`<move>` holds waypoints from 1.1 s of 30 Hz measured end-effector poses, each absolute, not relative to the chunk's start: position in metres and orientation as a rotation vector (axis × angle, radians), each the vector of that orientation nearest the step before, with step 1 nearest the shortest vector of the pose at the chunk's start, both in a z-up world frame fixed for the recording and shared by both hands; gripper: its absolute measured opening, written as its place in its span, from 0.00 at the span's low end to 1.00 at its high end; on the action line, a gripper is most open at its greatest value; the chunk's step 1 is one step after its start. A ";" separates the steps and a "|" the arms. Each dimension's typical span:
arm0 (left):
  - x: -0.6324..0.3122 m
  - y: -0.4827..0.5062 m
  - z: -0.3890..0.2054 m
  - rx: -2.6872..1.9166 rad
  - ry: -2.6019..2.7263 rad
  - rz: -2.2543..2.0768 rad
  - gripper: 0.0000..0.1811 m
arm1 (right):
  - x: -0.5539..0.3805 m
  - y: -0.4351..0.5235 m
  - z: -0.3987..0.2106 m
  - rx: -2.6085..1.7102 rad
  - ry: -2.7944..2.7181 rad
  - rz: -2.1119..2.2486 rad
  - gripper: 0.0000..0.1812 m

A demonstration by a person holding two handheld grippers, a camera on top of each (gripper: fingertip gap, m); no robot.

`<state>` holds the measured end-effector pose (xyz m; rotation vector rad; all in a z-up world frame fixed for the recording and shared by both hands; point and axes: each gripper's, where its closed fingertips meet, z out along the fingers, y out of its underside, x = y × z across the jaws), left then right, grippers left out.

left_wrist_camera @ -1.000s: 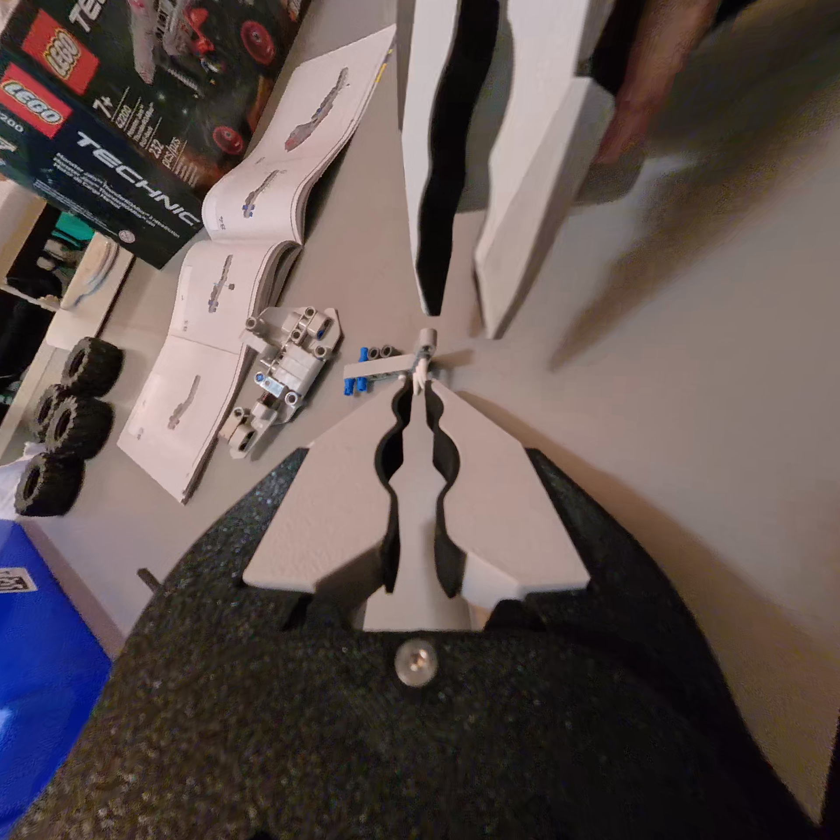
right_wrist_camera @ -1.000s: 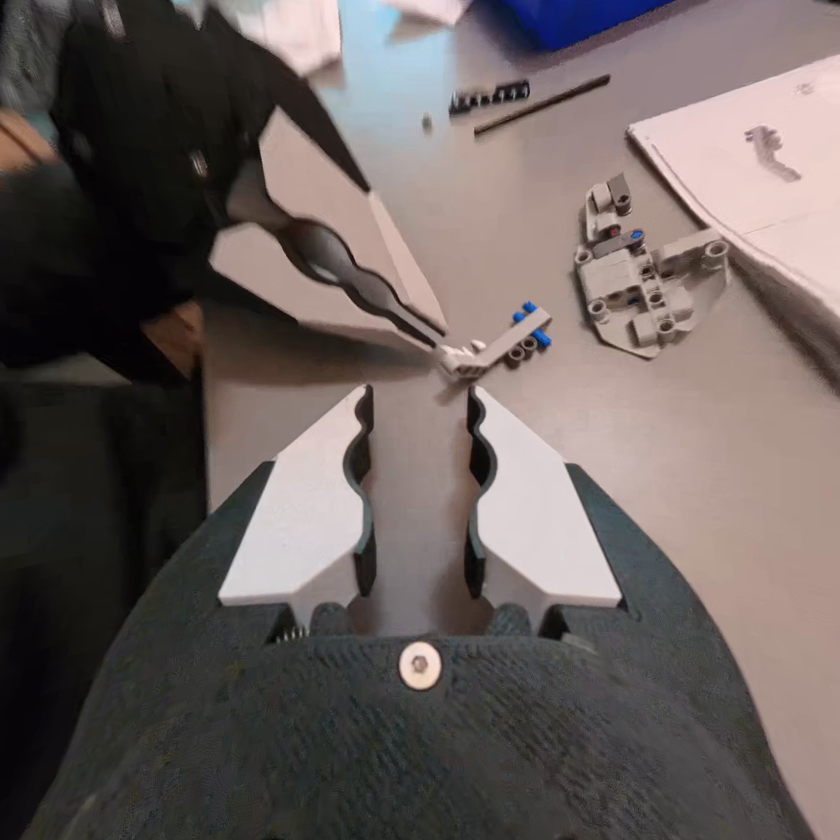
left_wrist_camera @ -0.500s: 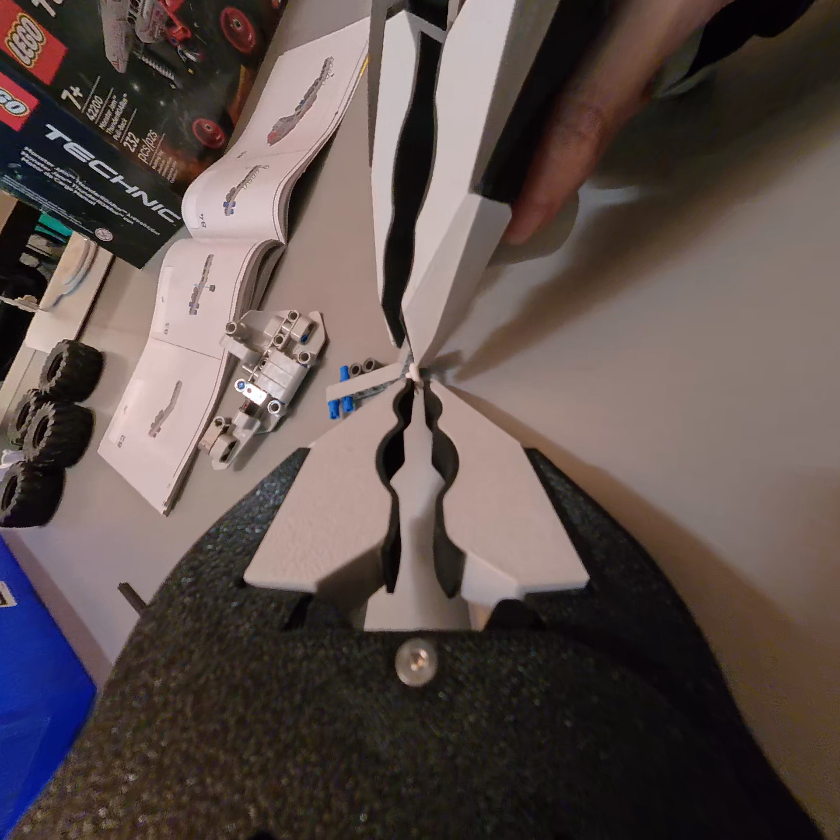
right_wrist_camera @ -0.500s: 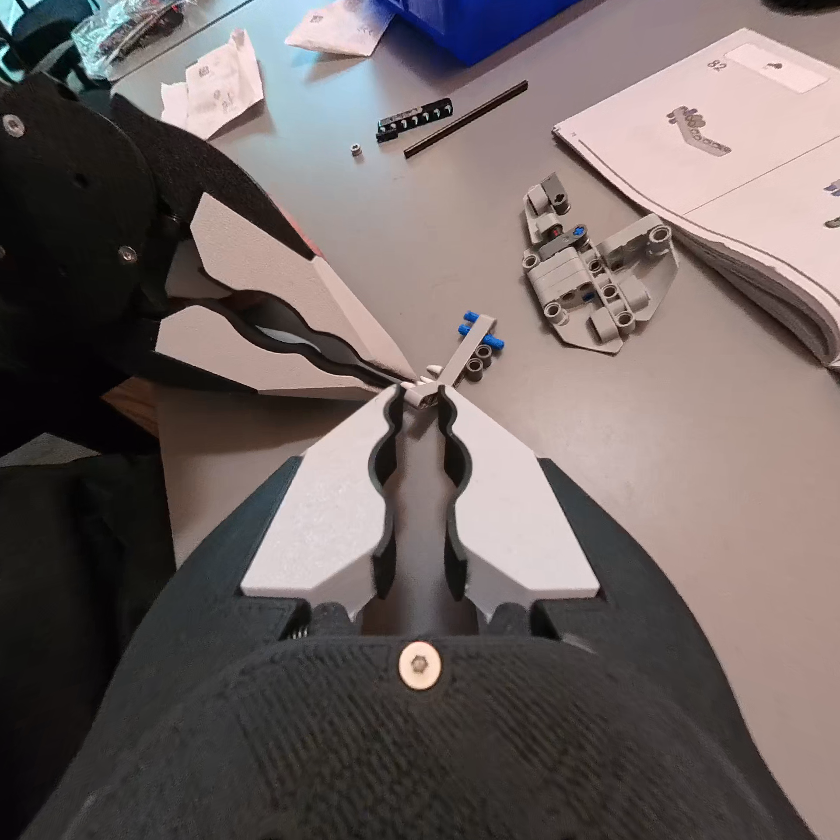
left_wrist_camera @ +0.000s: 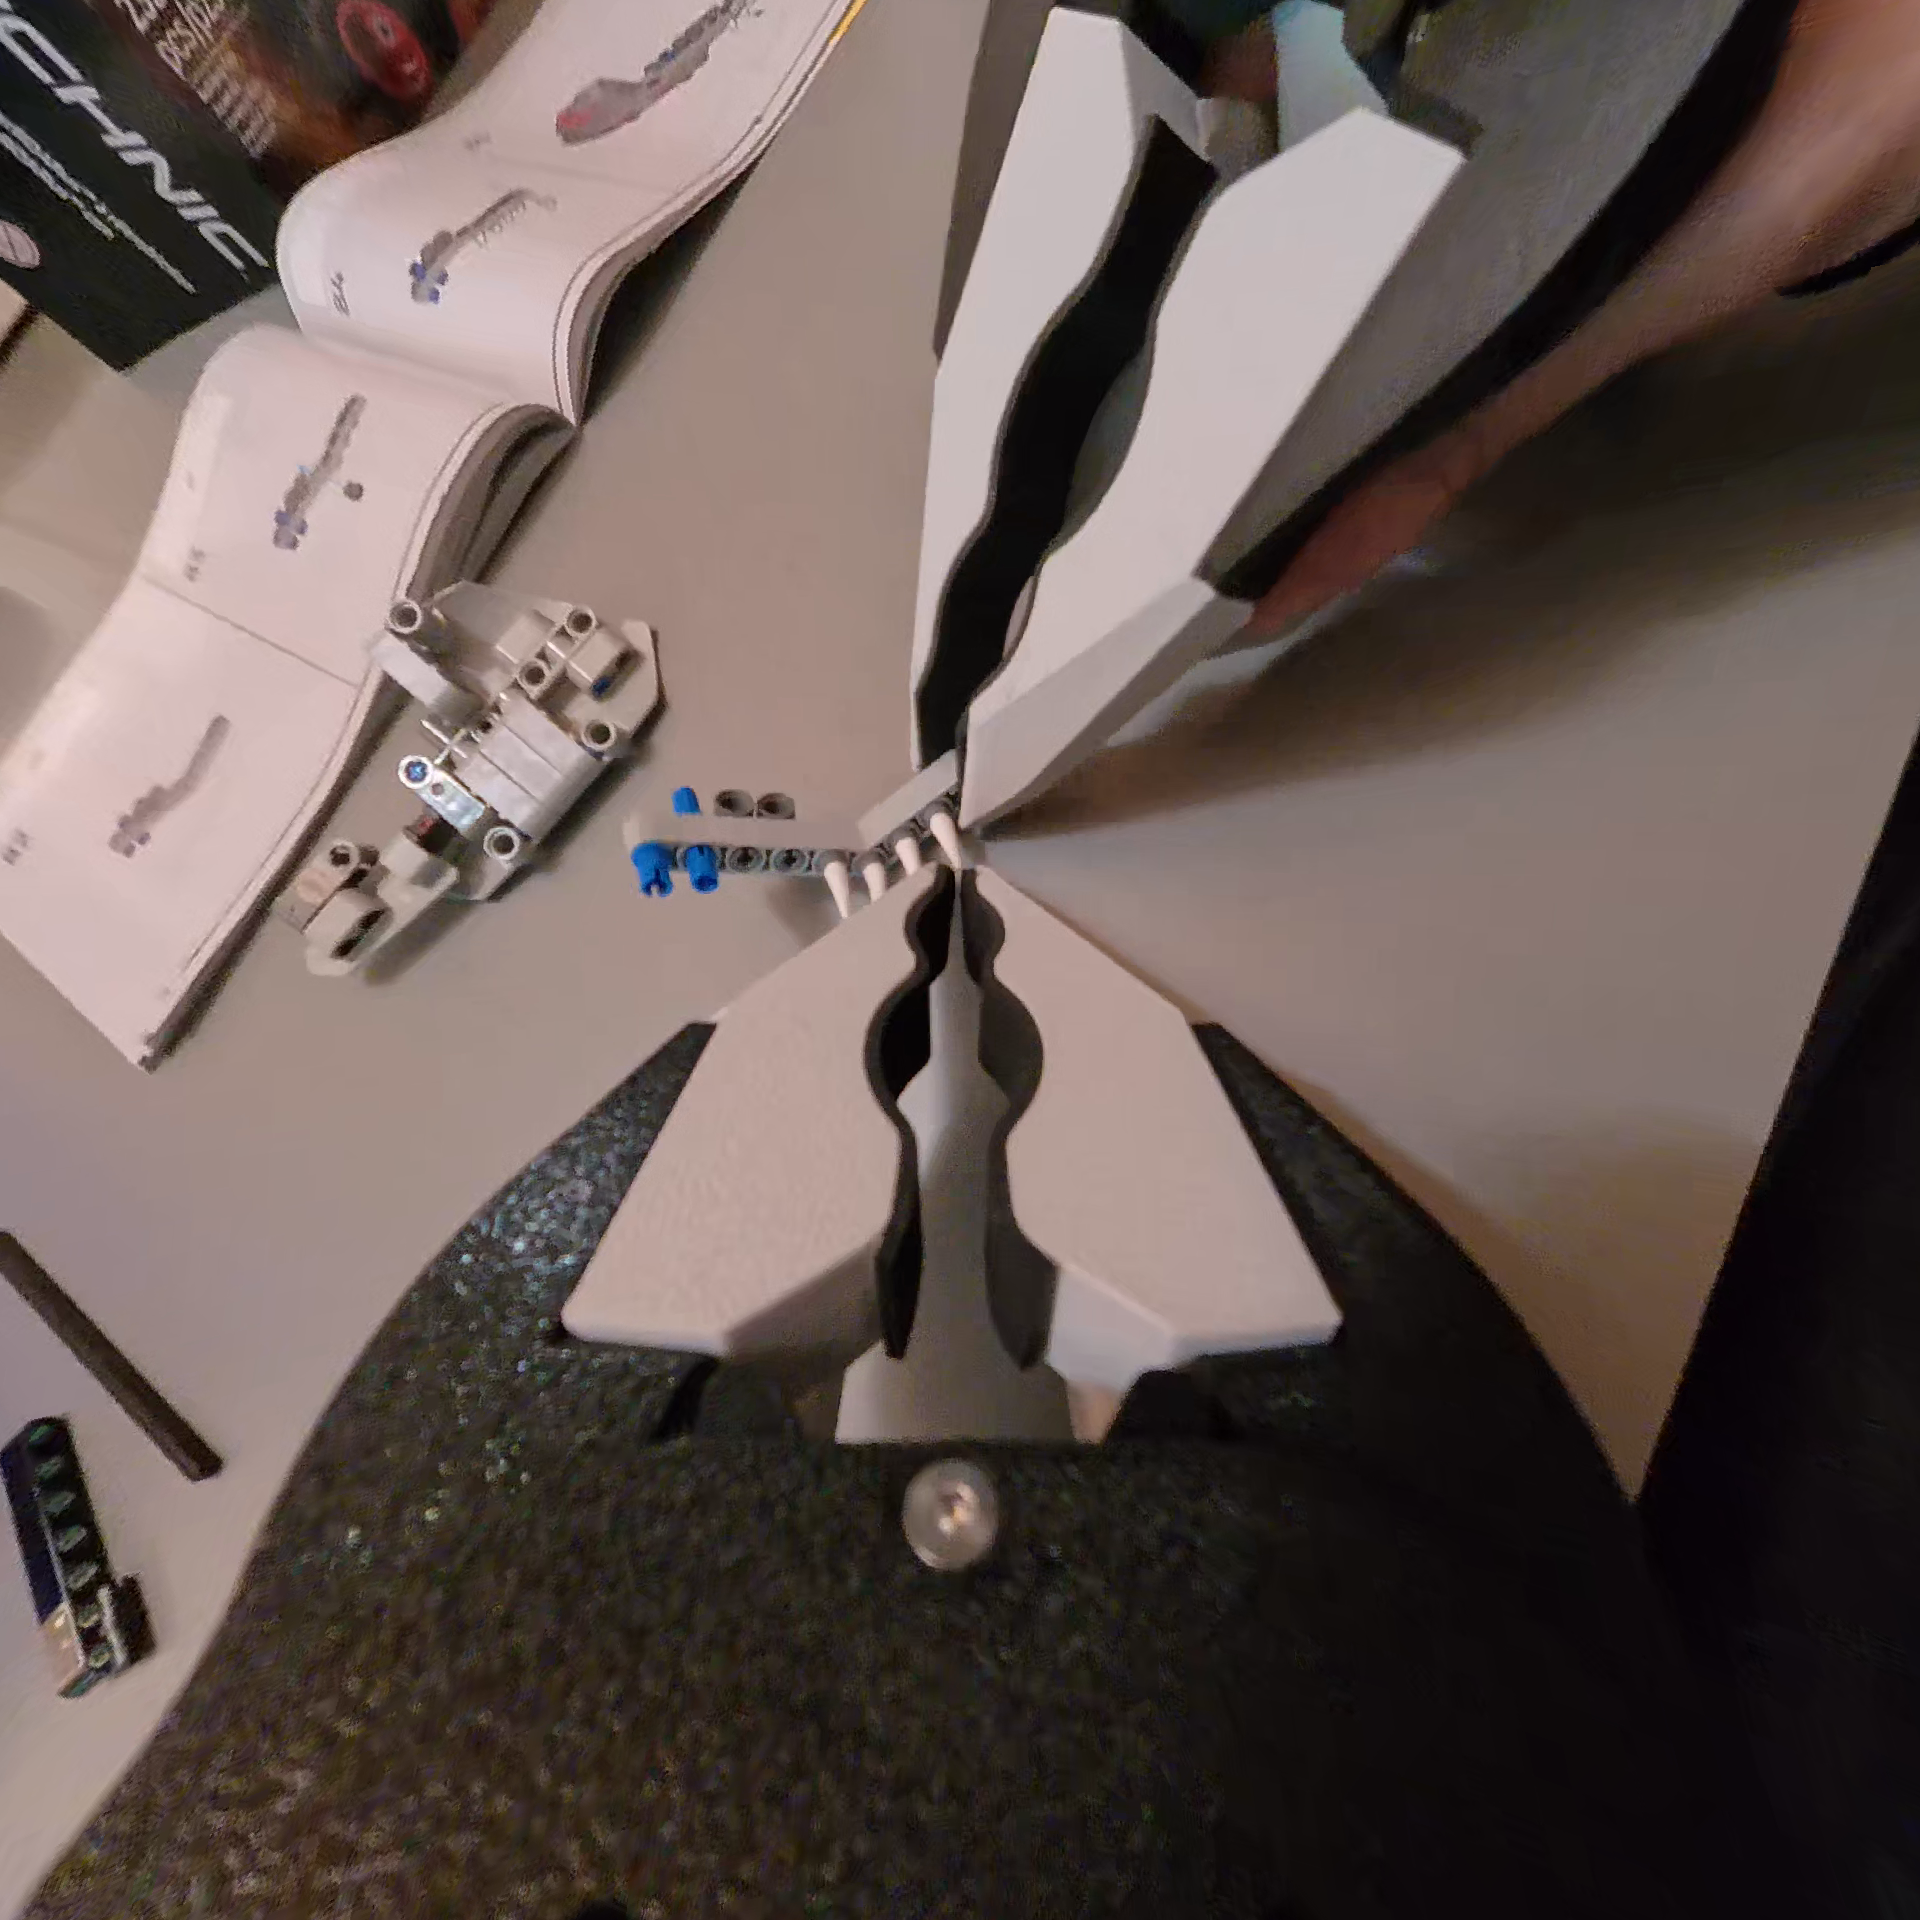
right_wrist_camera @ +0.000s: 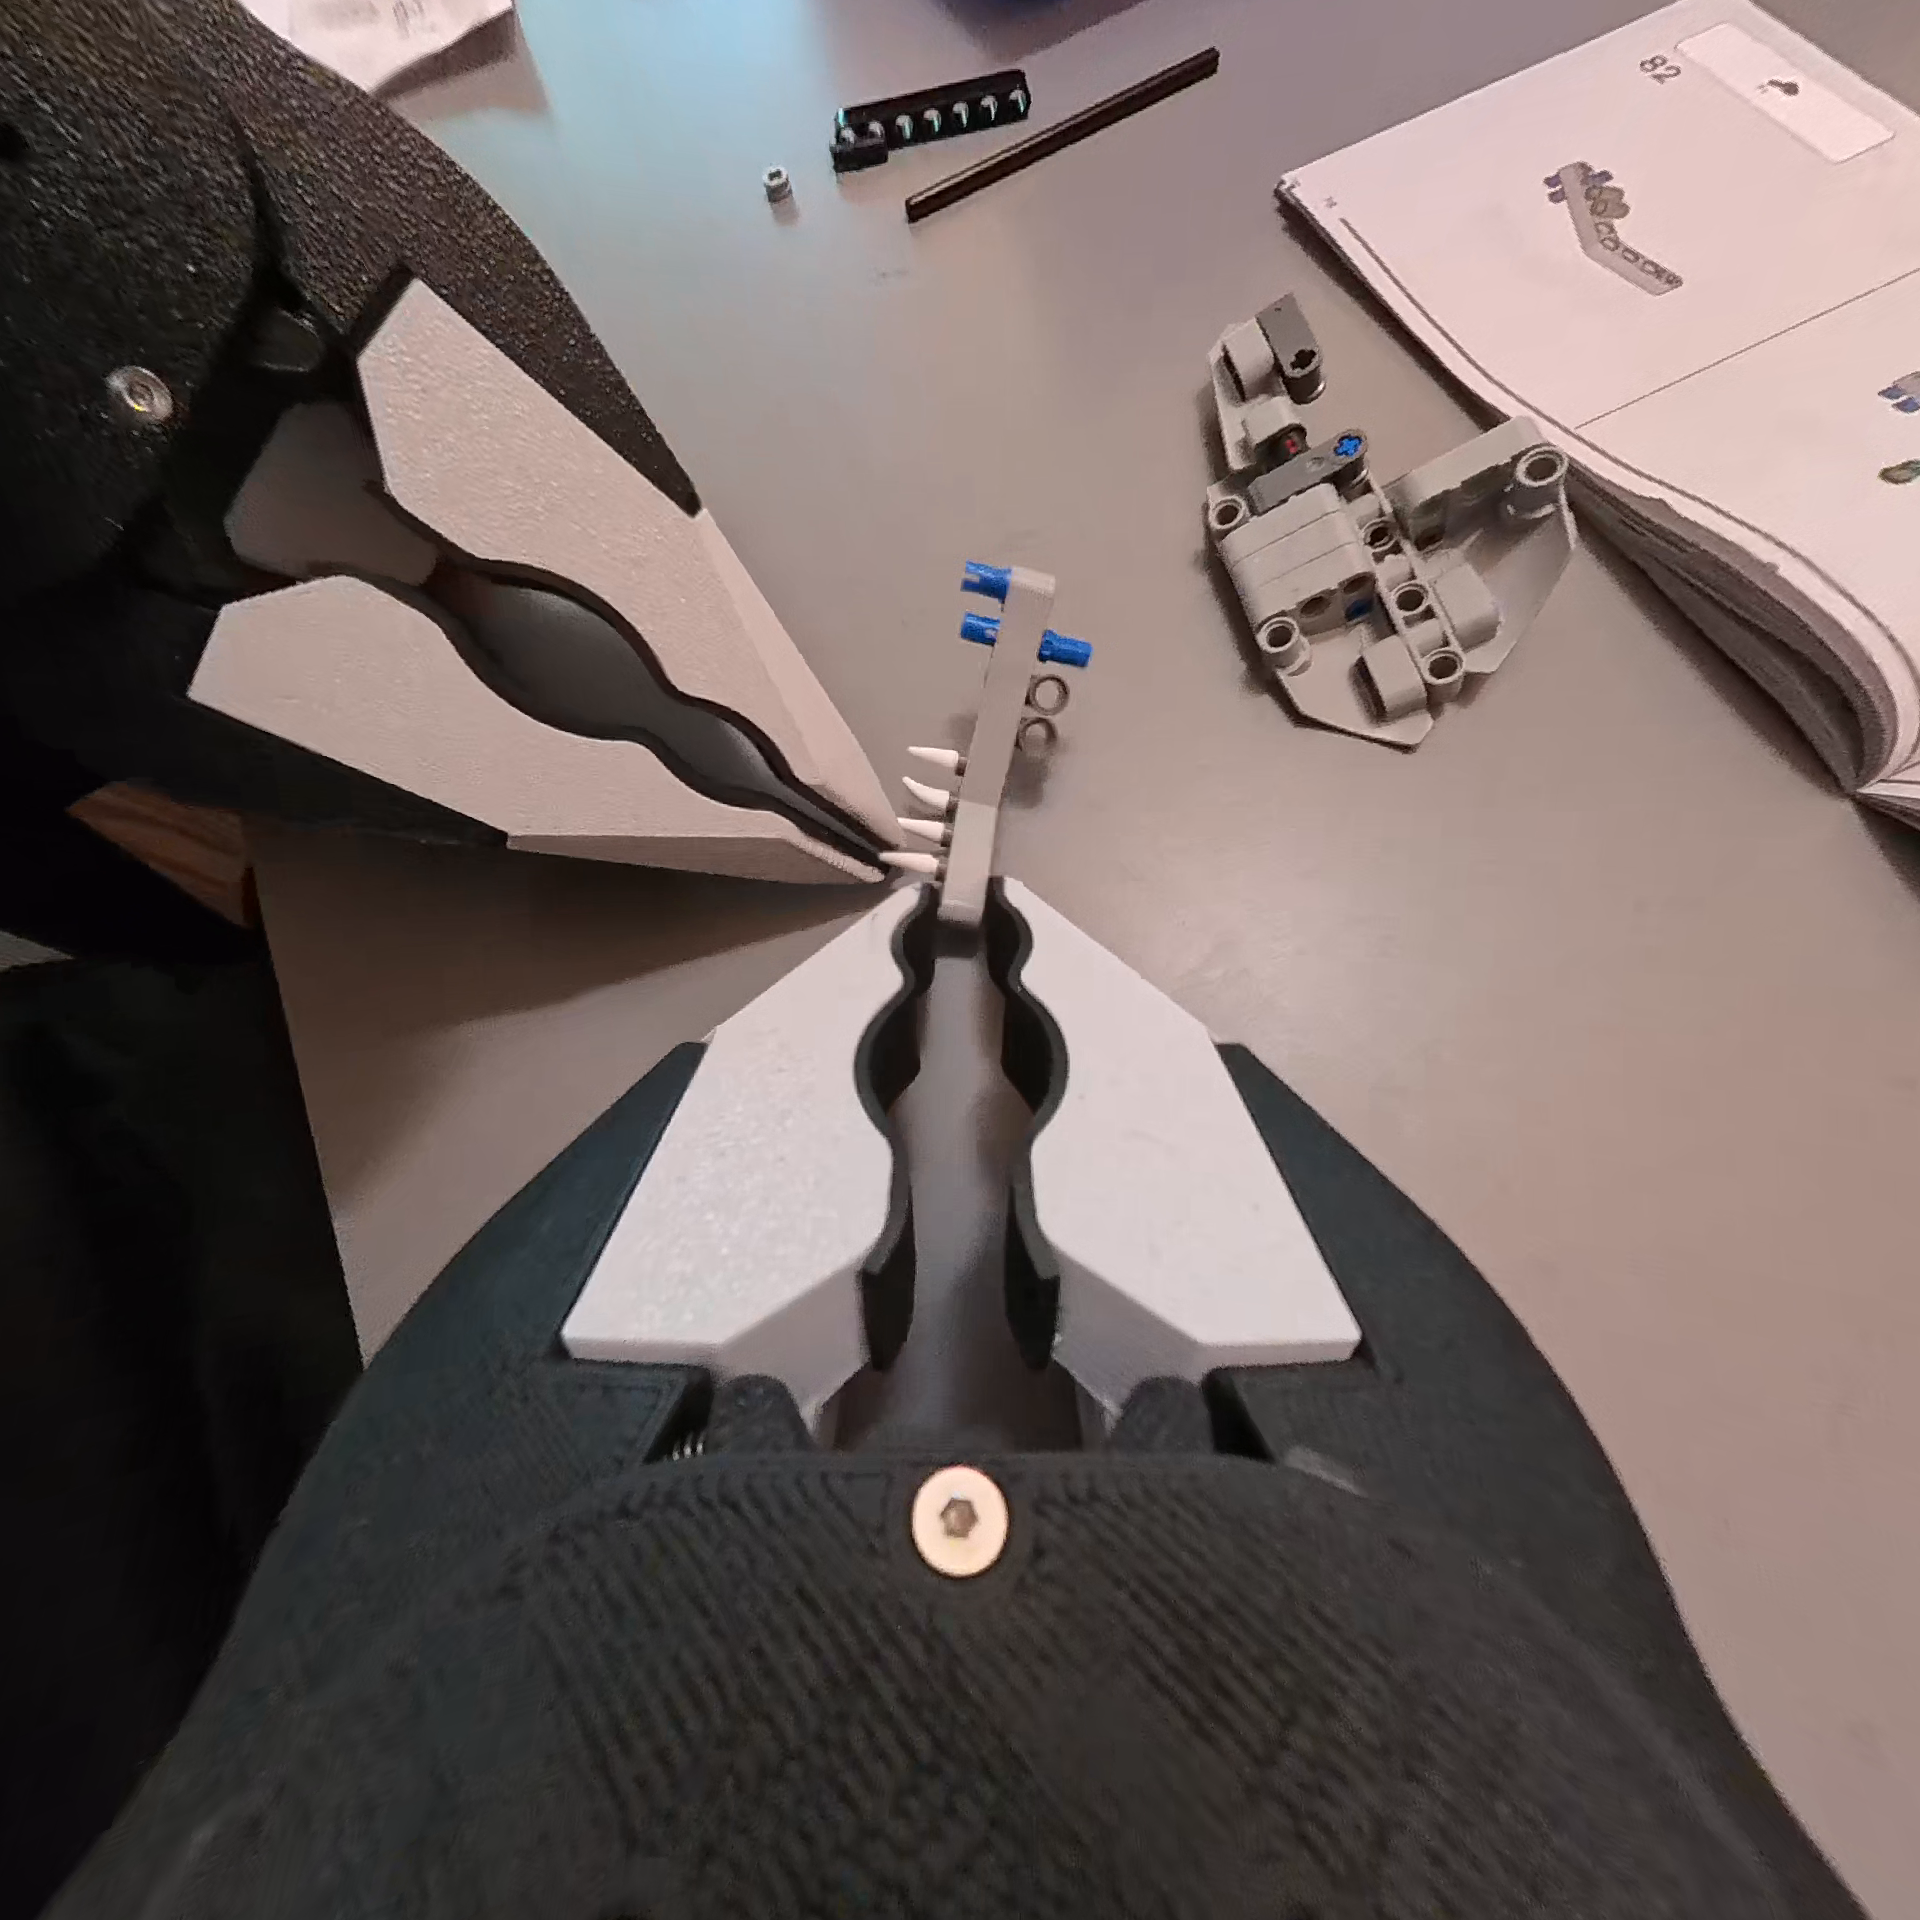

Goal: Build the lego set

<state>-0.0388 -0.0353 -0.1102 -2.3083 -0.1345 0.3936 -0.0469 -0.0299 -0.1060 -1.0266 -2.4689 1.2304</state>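
A grey beam (right_wrist_camera: pixel 1003 707) carries blue pins (right_wrist_camera: pixel 982 629) at its far end and a row of white teeth (right_wrist_camera: pixel 930 792) along one side. My right gripper (right_wrist_camera: pixel 961 899) is shut on the beam's near end and holds it just above the table. My left gripper (right_wrist_camera: pixel 878 862) comes in from the left, shut on the white tooth nearest that end. In the left wrist view the left gripper (left_wrist_camera: pixel 956 883) sits at the bottom, the right gripper (left_wrist_camera: pixel 956 779) comes from above, and the beam (left_wrist_camera: pixel 769 860) runs left between them.
A grey sub-assembly (right_wrist_camera: pixel 1351 582) lies on the table right of the beam, next to the open instruction booklet (right_wrist_camera: pixel 1662 312). Two grey bushes (right_wrist_camera: pixel 1049 696) lie by the beam. A black beam (right_wrist_camera: pixel 930 120), a black axle (right_wrist_camera: pixel 1060 135) and a small bush (right_wrist_camera: pixel 777 187) lie farther off. The set's box (left_wrist_camera: pixel 125 187) stands behind the booklet. The grippers are tip to tip, or close to it. The small bush (right_wrist_camera: pixel 777 187) is about equally far from each gripper, around 20 cm.
My right gripper, open a second ago, has closed on the beam's end. The beam has turned so its teeth face the left gripper. Both grippers have drawn together.
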 end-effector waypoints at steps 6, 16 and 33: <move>-0.037 -0.034 -0.112 -2.318 -0.167 0.392 0.00 | -0.046 -0.028 -0.110 -0.981 -2.456 1.139 0.04; -0.032 -0.033 -0.111 -2.314 -0.222 0.365 0.02 | -0.046 -0.028 -0.110 -0.925 -2.426 1.086 0.04; -0.037 -0.032 -0.112 -2.264 -0.519 0.166 0.00 | -0.046 -0.028 -0.110 -0.890 -2.418 1.061 0.04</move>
